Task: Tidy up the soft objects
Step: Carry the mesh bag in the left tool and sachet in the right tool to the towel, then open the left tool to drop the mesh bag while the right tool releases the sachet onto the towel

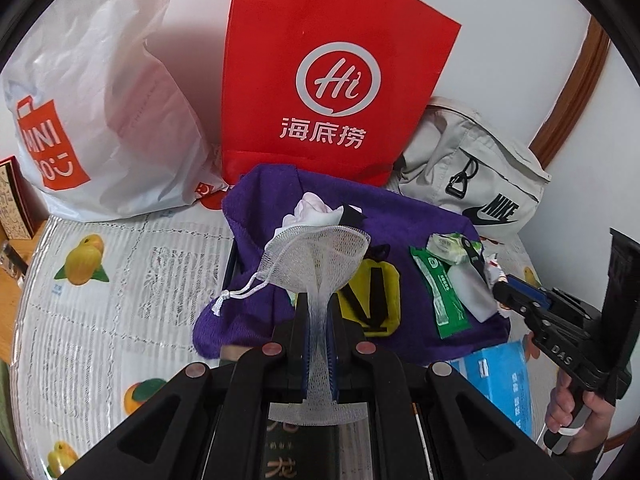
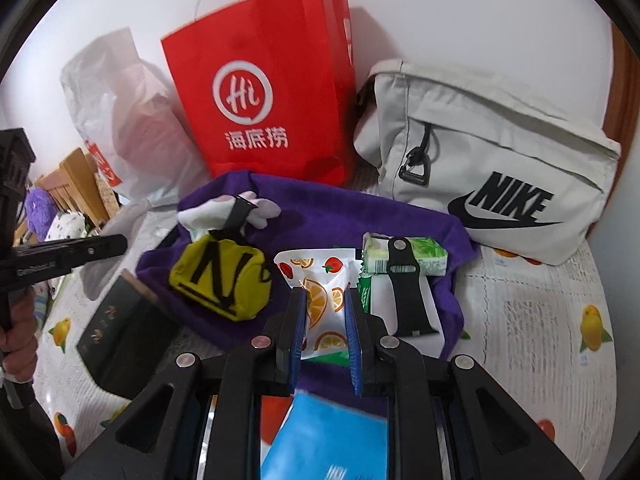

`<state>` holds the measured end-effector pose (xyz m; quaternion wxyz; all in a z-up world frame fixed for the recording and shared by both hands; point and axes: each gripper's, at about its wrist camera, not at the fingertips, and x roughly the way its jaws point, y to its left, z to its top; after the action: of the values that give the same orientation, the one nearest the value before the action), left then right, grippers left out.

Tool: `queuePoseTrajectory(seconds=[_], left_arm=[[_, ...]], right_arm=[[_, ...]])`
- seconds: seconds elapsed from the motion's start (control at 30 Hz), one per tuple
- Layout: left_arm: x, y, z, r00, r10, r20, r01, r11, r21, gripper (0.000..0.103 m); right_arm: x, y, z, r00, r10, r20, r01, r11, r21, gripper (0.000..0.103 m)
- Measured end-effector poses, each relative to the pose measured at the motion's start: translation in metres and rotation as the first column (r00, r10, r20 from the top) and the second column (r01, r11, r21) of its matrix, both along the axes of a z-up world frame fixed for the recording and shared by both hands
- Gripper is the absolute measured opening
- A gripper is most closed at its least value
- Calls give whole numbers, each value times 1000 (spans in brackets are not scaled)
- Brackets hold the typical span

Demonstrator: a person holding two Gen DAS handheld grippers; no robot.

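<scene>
A purple towel (image 1: 404,220) (image 2: 352,212) lies on the table with small things on it. My left gripper (image 1: 318,300) is shut on a white mesh drawstring pouch (image 1: 320,256) and holds it up over the towel. A yellow pouch (image 1: 368,300) (image 2: 222,276) lies on the towel behind it. My right gripper (image 2: 326,296) is shut on a white packet with an orange and strawberry print (image 2: 324,300). The right gripper also shows in the left wrist view (image 1: 504,292). A white soft toy (image 2: 224,212) lies at the towel's back.
A red paper bag (image 1: 320,72) (image 2: 264,92), a white plastic bag (image 1: 104,112) and a grey Nike bag (image 1: 472,172) (image 2: 484,152) stand at the back. Green tissue packs (image 2: 404,256), a black strap (image 2: 404,288), a black box (image 2: 124,340) and a blue pack (image 2: 328,440) lie near.
</scene>
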<state>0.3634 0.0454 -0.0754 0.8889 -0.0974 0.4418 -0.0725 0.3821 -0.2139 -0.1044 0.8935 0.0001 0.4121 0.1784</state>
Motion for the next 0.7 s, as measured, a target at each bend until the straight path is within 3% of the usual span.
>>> queuePoseTrajectory(seconds=[0.37,0.43,0.7], left_arm=[[25,-4,-14,1000,-18,-22,18,1000,-10,7],[28,-5,-16,999,-20,-29,19,1000,-15,7],[39,-20,-15,997,-64,-38,63,997,-33,7]], right_arm=[[33,7,-25,993,24,-117,-29,999,-45,28],[36,7,-25,992,23,-126,-28,999,-38,38],[37,7,-23,994,34,-108,-36,999,-18,55]])
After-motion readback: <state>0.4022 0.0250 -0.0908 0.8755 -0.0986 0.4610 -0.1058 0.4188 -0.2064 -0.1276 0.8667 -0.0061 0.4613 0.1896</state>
